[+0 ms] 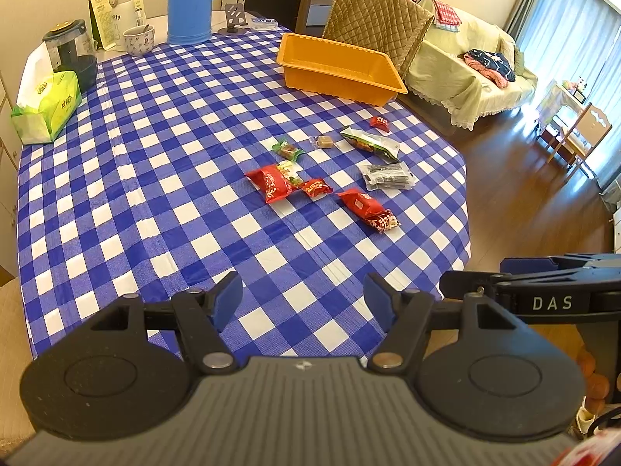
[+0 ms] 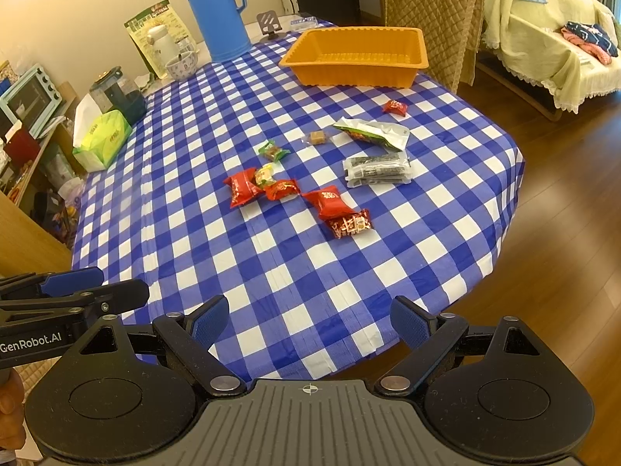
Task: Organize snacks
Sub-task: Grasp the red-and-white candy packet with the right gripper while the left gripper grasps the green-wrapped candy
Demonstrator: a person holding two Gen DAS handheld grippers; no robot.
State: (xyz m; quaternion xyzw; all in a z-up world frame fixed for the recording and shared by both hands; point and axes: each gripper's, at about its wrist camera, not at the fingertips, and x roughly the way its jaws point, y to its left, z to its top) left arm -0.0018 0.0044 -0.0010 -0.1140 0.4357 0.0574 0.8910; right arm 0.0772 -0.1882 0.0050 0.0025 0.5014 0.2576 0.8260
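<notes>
Several wrapped snacks lie loose on the blue checked tablecloth [image 1: 155,155]: red packets [image 1: 271,184] [image 2: 330,204], a green-and-silver pouch [image 1: 370,143] [image 2: 374,132], a grey packet [image 1: 388,176] [image 2: 376,171], a small brown candy [image 1: 324,141] and a small red candy [image 1: 380,123] [image 2: 395,107]. An empty orange tray [image 1: 341,72] [image 2: 357,58] stands at the far side. My left gripper [image 1: 302,299] is open and empty over the near table edge. My right gripper [image 2: 310,322] is open and empty beside it, also seen in the left wrist view [image 1: 543,295].
A blue thermos [image 1: 190,0] [image 2: 217,11], a mug [image 1: 138,40], a green tissue pack [image 1: 46,106] [image 2: 101,138] and a dark jar [image 1: 71,52] stand along the far left. A quilted chair [image 1: 376,19] stands behind the tray. The table's right edge drops to wooden floor.
</notes>
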